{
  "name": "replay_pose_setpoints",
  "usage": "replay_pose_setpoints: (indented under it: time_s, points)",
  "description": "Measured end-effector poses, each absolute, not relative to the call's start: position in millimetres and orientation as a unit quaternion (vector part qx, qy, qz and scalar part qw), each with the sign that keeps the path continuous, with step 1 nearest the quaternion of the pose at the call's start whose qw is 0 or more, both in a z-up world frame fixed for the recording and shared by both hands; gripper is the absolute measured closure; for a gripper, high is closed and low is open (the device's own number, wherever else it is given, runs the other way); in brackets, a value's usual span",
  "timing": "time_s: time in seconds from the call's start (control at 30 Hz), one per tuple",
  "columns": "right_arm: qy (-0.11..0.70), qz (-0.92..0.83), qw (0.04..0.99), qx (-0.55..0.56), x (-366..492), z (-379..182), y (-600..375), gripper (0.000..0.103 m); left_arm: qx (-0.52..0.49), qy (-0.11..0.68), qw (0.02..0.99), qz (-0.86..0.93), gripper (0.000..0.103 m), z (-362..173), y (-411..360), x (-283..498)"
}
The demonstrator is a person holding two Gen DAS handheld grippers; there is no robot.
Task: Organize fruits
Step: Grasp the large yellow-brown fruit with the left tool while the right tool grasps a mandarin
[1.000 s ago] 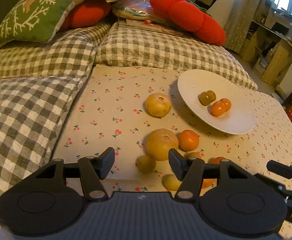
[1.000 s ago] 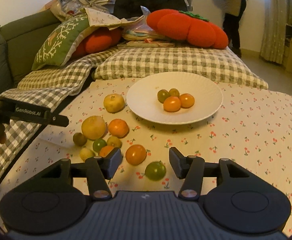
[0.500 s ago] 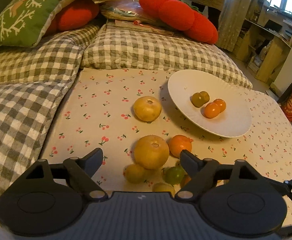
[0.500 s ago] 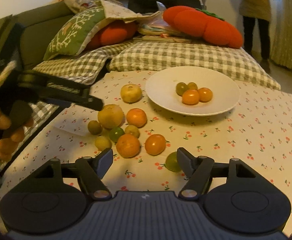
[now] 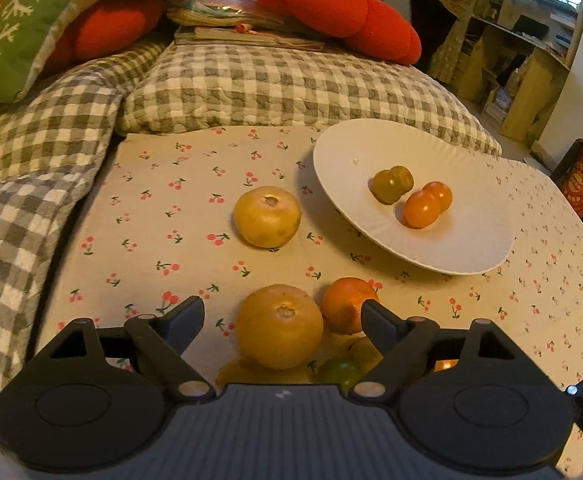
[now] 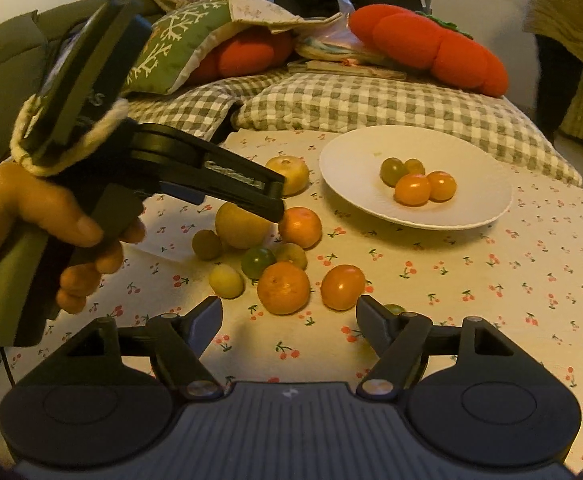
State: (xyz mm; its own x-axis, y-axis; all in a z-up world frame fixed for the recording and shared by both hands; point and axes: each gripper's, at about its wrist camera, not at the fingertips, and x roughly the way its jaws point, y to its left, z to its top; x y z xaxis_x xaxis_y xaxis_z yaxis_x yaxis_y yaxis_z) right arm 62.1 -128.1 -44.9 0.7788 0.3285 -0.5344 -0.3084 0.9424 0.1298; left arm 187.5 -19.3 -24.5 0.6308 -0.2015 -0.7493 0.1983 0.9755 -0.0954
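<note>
- The cherry-print cloth [image 5: 195, 216] has open room left of the fruit, up to where the checked quilt [image 5: 19, 208] rises along its edge; to the right of the white plate [image 5: 467, 248] the cloth lies bare as well.
- The left gripper [image 5: 282, 316] hangs over the loose pile, its fingers spread wide to either side of the large yellow fruit [image 5: 279, 326] without pressing it; the right fingertip sits in front of an orange fruit [image 5: 341, 308].
- The right gripper [image 6: 289, 312] has its fingers apart and holds nothing; a tangerine [image 6: 283, 288] and an orange tomato [image 6: 342, 286] lie just beyond the tips.
- Only the right wrist view shows the person's left hand [image 6: 31, 216] on the left gripper's handle, and the small yellow fruit [image 6: 226, 280] at the pile's near edge.
- Only the left wrist view shows the wooden shelves [image 5: 531, 64] at the far right.
- The plate holds two green and two orange tomatoes, clustered together; a second yellow fruit [image 5: 267, 216] rests just left of its rim.
</note>
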Motion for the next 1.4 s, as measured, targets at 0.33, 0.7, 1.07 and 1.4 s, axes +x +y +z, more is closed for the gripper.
replay_pose_setpoints:
  time_s: [0.33,0.7,1.07,1.4]
  points:
    - [0.297,0.163,0.940,0.027,75.9,-59.0,-119.5,0.047,-0.022,0.407,0.903,-0.133,0.035,-34.3,-15.5,196.9]
    - [0.288,0.167,0.942,0.043,81.1,-61.5,-115.7,0.057,-0.033,0.397,0.906,-0.143,0.053,-31.7,-15.2,195.3]
    - [0.275,0.138,0.951,0.025,90.7,-65.7,-101.1,0.071,-0.002,0.415,0.899,-0.138,0.027,-36.7,-19.0,192.9]
    - [0.252,0.100,0.962,0.045,57.8,-70.5,-96.9,0.072,-0.018,0.425,0.894,-0.143,0.050,-37.0,-11.1,193.8]
